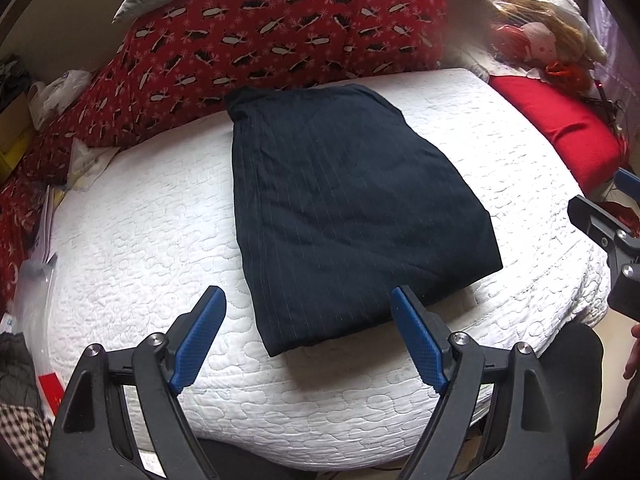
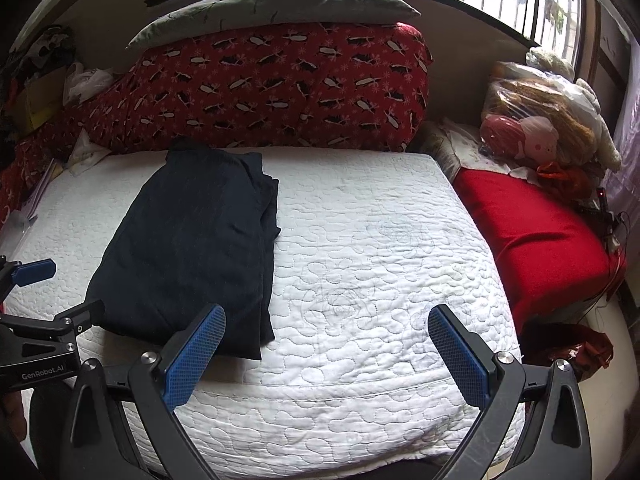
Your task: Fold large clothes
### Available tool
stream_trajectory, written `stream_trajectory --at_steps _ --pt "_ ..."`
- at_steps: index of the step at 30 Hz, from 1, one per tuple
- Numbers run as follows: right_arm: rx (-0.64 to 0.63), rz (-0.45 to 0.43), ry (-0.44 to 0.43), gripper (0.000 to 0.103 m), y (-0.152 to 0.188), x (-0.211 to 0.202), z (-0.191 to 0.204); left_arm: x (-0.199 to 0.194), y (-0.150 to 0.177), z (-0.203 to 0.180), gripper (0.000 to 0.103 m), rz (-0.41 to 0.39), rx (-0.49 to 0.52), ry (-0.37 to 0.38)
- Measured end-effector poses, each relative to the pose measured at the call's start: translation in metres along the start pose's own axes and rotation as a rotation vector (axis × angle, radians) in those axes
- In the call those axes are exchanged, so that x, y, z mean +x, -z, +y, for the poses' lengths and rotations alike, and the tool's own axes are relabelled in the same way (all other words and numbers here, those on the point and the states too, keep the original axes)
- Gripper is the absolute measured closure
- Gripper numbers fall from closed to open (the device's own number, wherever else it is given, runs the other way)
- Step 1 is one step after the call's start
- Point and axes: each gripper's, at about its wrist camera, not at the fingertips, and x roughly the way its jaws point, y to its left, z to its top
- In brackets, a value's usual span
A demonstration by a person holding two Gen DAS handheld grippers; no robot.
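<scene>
folded dark garment (image 1: 344, 208) ahead of left hand-held gripper (image 1: 308, 340), both hand-held grippers spread apart.

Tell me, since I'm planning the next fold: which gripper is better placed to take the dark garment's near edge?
Left, probably: the left gripper straddles the dark garment's near edge, open. The right gripper faces bare quilt.

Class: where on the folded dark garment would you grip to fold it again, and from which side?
Grip the dark garment at its near corners, from the bed's front edge: that end lies flat nearest both open grippers, left and right.
</scene>
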Motion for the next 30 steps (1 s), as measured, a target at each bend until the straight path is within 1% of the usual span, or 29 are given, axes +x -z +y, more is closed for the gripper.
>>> stream_trajectory --at_steps 8,13,20,30 --pt "-0.007 -0.041 0.035 0.001 -0.006 -0.011 0.012 -0.006 0.002 0.007 0.018 -0.048 0.015 0.035" --pt "-0.003 -0.058 0.032 0.001 -0.008 -0.016 0.015 -0.011 0.004 0.007 0.018 -0.071 0.007 0.045" --pt "-0.018 -0.077 0.017 0.001 -0.009 -0.021 0.021 -0.013 0.004 0.006 0.018 -0.074 -0.032 0.069" --pt "-0.034 -0.104 0.024 0.001 -0.005 -0.026 0.02 -0.013 0.006 -0.002 0.018 -0.074 -0.007 0.07"
